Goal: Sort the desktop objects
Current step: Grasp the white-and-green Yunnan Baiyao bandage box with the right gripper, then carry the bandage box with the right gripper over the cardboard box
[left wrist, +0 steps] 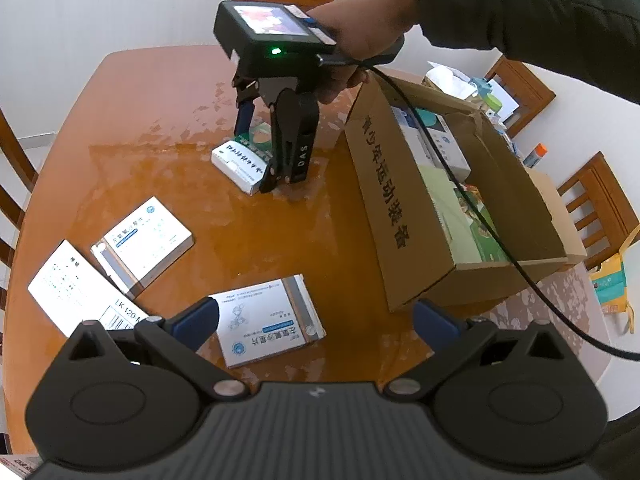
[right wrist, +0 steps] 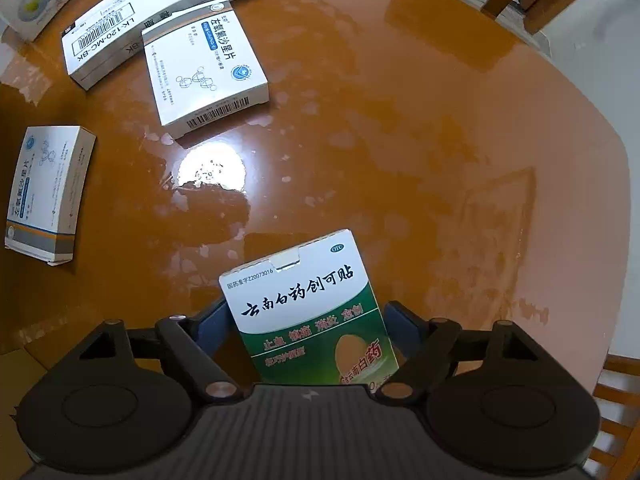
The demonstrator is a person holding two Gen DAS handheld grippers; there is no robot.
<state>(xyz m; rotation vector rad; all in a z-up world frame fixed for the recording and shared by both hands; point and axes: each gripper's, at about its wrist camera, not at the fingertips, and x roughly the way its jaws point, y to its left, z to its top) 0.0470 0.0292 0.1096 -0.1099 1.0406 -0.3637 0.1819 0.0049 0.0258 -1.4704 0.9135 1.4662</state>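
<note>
Glossy orange worktop (left wrist: 168, 160), cardboard box (left wrist: 400, 216) holding cartons.
Right tool (right wrist: 306, 328) straddles green-white carton (right wrist: 308, 304), contact unclear; left tool (left wrist: 316, 320) gapes empty above white carton (left wrist: 268, 320).

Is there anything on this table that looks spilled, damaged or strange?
Yes. The orange table has pale patchy blotches, mostly around a bright glare spot; whether they are wet or worn finish cannot be told. The green and white plaster box between the right gripper's jaws has a torn top flap.

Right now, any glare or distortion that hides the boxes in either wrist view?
Right wrist: bright glare patch on the table, clear of the green-and-white box; its print stays sharp. Left wrist: duller sheen on the tabletop, fisheye bends the cardboard box; labels legible.
</note>
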